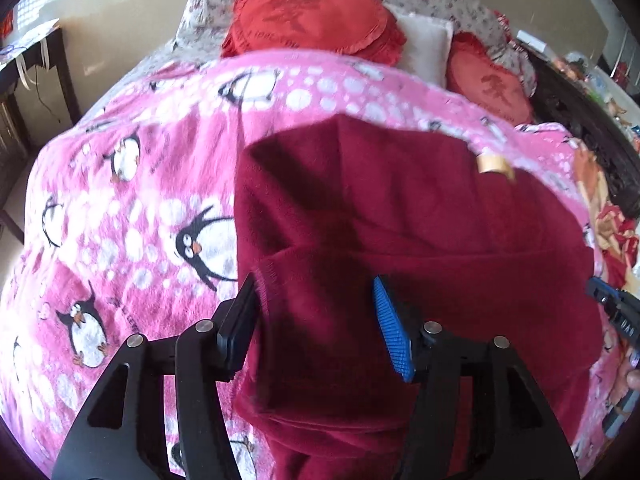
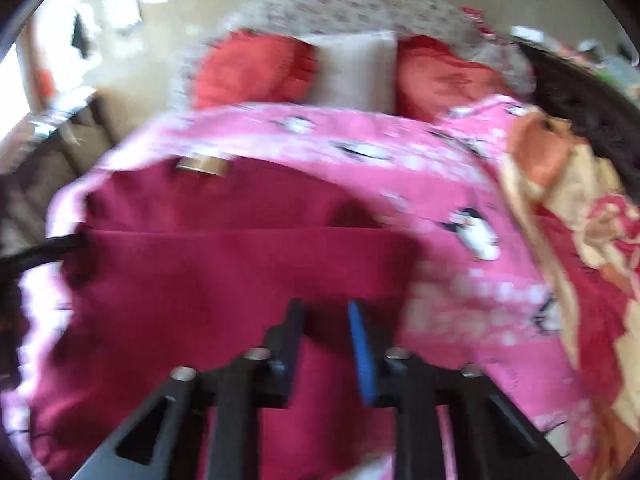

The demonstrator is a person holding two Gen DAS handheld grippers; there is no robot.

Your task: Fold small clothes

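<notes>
dark red knit garment, folded, tan label

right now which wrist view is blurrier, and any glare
Right wrist view: heavily motion-smeared, maroon garment and pink penguin blanket streaked. Left wrist view: sharper, mild blur on garment, bright glare on the wall, fisheye bending throughout.

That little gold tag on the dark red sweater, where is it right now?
The gold tag sits at the sweater's far edge, against the pink penguin blanket, short of the red cushions; upper right in the left view, upper left in the right.
</notes>
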